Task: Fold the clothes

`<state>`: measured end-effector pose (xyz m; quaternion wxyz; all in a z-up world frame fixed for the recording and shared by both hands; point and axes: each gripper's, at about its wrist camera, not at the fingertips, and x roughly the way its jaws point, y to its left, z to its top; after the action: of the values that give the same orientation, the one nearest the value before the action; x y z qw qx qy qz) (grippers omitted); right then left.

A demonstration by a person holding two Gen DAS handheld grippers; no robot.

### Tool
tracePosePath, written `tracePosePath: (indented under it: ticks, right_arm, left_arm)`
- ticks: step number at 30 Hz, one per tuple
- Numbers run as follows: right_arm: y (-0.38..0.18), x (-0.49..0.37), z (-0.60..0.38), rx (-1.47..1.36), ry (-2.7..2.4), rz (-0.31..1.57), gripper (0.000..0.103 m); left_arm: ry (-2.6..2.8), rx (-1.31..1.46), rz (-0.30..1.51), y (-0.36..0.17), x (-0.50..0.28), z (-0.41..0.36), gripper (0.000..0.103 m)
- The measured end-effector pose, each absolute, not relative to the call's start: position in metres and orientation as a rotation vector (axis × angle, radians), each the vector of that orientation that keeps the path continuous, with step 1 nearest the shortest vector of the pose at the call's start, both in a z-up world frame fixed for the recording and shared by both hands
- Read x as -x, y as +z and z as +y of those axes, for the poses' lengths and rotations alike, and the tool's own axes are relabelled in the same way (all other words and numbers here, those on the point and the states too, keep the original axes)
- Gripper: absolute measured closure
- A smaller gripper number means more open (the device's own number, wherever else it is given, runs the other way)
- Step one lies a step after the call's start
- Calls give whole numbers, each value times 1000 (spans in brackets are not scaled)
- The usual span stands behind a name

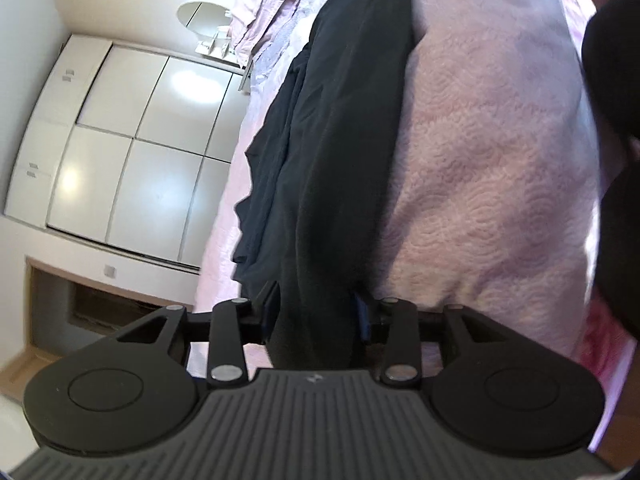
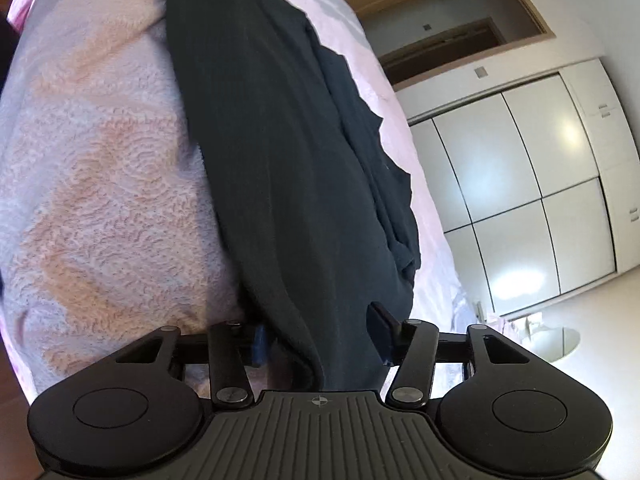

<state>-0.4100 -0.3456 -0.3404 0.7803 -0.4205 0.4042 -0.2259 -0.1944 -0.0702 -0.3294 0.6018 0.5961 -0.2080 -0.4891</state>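
Note:
A dark garment (image 1: 320,160) stretches as a long band over a pink textured bedspread (image 1: 488,160). My left gripper (image 1: 316,312) is shut on one end of the garment, the cloth bunched between its fingers. In the right wrist view the same dark garment (image 2: 288,160) runs away across the bedspread (image 2: 100,180). My right gripper (image 2: 320,340) is shut on its other end, with the cloth filling the gap between the fingers. Both views are tilted sideways.
White wardrobe doors (image 1: 132,152) stand beyond the bed, also in the right wrist view (image 2: 520,192). A pile of pale pink clothes (image 1: 268,4) lies at the far end of the bed. A dark shape (image 1: 616,140) fills the left view's right edge.

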Motion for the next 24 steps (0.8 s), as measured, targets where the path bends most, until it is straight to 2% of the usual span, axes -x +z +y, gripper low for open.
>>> tracePosePath:
  ticks: [2, 5, 8, 12, 18, 20, 22, 24]
  right_arm:
    - [-339, 412, -355, 892, -524, 877, 53]
    - [-332, 421, -369, 846, -569, 873, 88]
    - [-334, 423, -367, 854, -559, 881, 99]
    - [-337, 424, -364, 864, -545, 892, 99]
    - [-341, 427, -359, 881, -524, 908, 98]
    - [-345, 425, -362, 902, -517, 920, 97]
    - [-350, 424, -364, 922, -510, 932, 97]
    - [-351, 422, -367, 910, -500, 943, 97]
  left_arm:
    - [-1140, -1348, -457, -320, 187, -67, 67]
    - [-1145, -1307, -421, -308, 175, -59, 69]
    - [-1140, -1341, -458, -315, 171, -54, 69]
    - [-1144, -1388, -582, -327, 181, -57, 61]
    - [-1169, -1444, -643, -336, 182, -72, 65]
    - [-1175, -1429, -611, -332, 178, -77, 76]
    - [-1181, -1398, -558, -326, 172, -81, 95]
    - [-1200, -1350, -490, -317, 165, -84, 98]
